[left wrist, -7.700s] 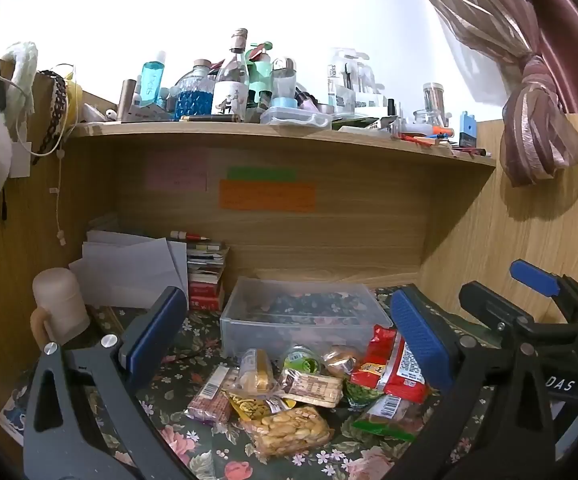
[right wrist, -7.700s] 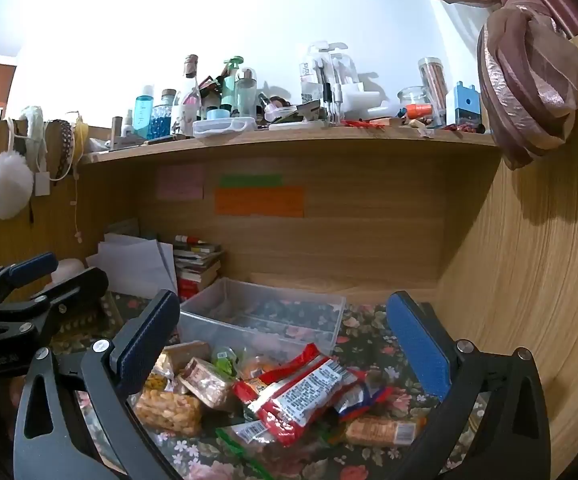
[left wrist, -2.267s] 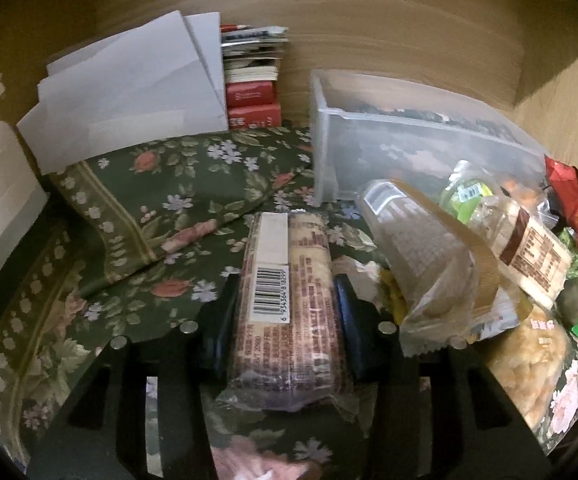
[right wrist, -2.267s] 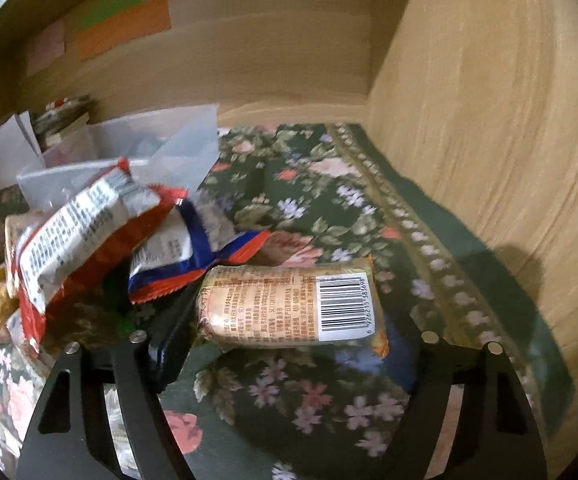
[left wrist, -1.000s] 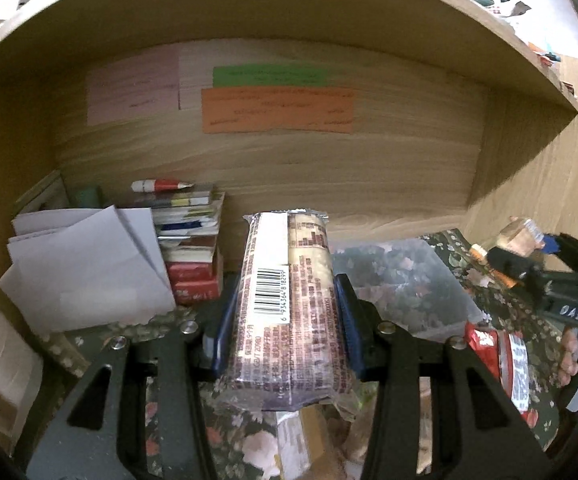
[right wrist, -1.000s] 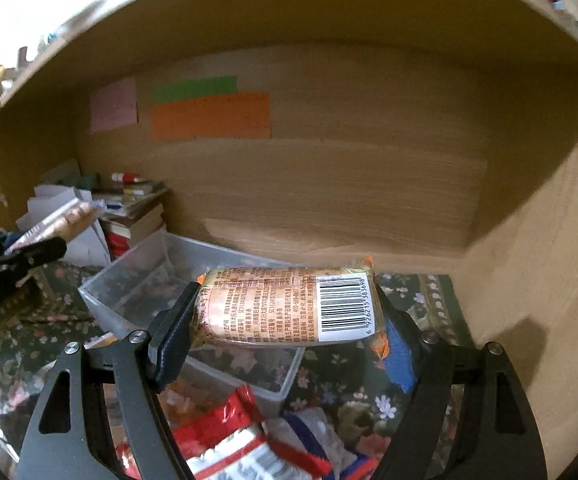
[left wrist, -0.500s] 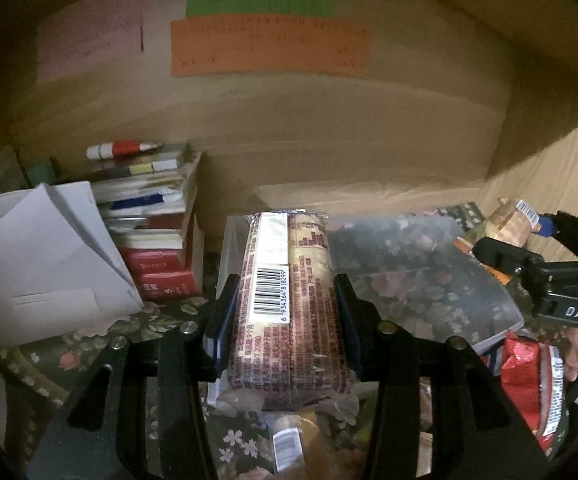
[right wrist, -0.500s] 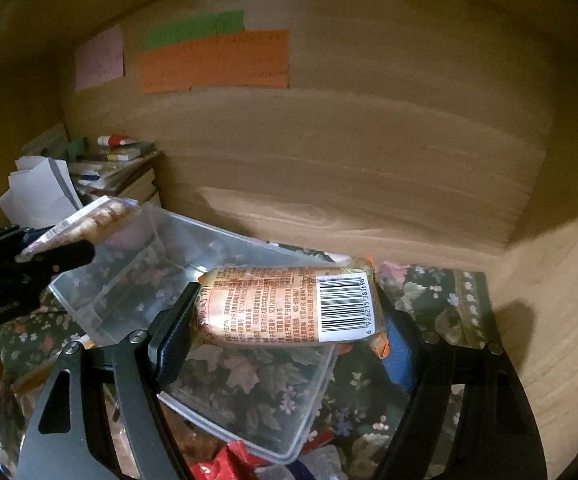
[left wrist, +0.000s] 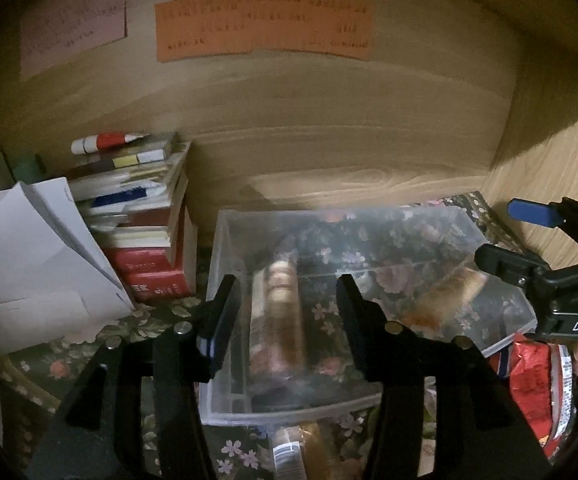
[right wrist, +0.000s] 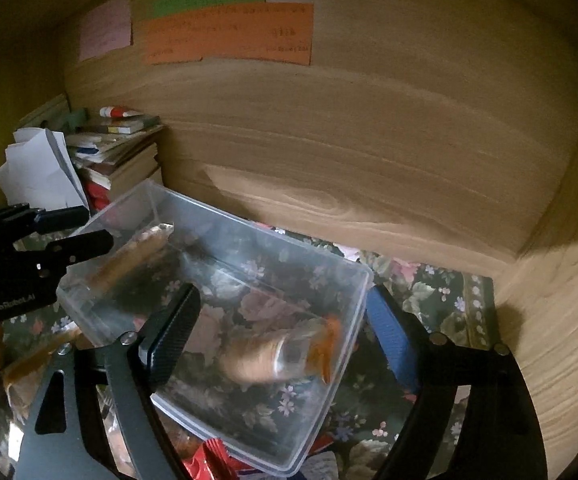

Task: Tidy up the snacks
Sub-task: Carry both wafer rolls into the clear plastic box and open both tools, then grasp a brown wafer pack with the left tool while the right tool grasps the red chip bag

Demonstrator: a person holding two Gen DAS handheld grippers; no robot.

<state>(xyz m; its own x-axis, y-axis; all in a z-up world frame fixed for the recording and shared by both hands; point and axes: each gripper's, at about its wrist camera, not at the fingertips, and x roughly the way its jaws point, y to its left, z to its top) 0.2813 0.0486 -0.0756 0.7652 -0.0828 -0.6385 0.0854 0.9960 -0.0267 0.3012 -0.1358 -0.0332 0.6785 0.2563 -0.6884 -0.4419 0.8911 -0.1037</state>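
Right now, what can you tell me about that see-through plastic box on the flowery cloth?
The clear plastic box is a shallow, lidless rectangular tub with rounded corners. It sits on the floral cloth near the wooden back wall, beside a stack of books. Two wrapped snack bars, blurred, show inside it: one at the left end, one at the right.

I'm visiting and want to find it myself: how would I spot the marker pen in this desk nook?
Look at the wooden back wall under the shelf, then down to its left corner, where a stack of books stands beside the clear plastic box. The marker pen lies on top of the stack: white with a red band.
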